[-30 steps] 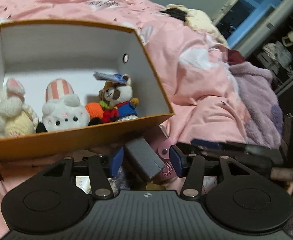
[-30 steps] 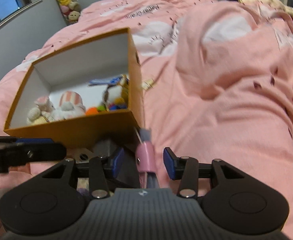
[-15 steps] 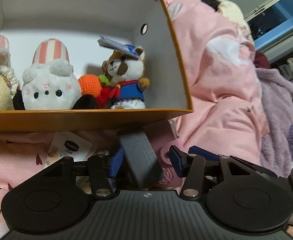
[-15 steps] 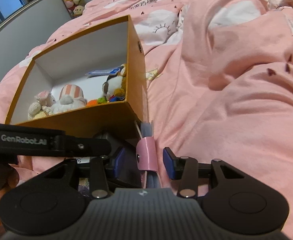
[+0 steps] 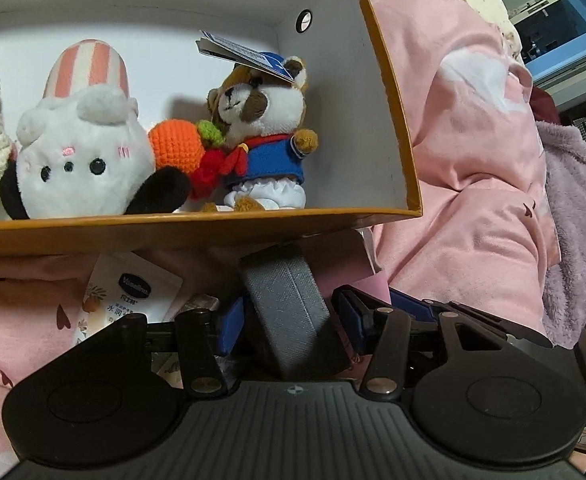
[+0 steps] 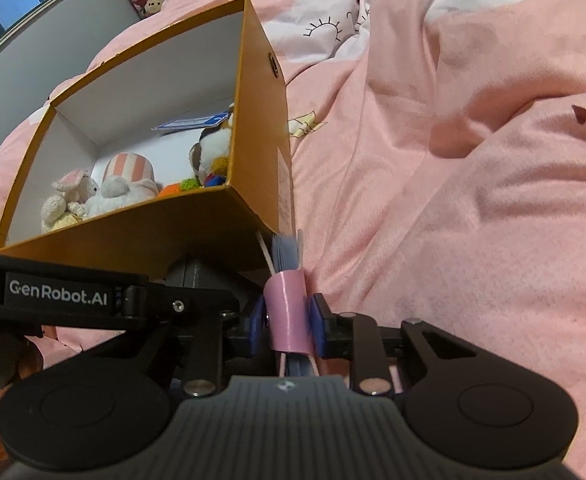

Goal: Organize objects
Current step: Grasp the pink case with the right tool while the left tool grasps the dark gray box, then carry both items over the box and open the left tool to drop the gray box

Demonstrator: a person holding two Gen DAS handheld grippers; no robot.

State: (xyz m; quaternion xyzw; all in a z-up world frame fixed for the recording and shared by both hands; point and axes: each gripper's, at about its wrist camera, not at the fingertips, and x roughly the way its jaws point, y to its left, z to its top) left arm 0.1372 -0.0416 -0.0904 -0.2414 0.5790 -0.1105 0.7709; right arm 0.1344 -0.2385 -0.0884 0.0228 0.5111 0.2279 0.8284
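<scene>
Since the earlier frames the right tongs have closed in on the pink strap, which previously stood between spread fingers; both blue pads now press its sides, so the right tongs are clenched on it. Grey-blue card edges stick out of the strap toward the far side, just beside the near right corner of the orange box. The left tongs have moved nearer the box, whose interior now fills the left view.

Left tongs: fingers spread, released. A dark grey case lies tilted between them; its left edge sits against the left pad, while a gap remains at the right pad.

Orange box: rests on the pink bed quilt, open top facing the cameras. Inside, left to right: a cream knitted rabbit, a white plush with a pink-striped hat, an orange crocheted piece, and a brown-and-white bear in a blue top carrying a blue paper tag.

A white Vaseline sachet lies on the quilt near the box's front wall, left of the grey case.
</scene>
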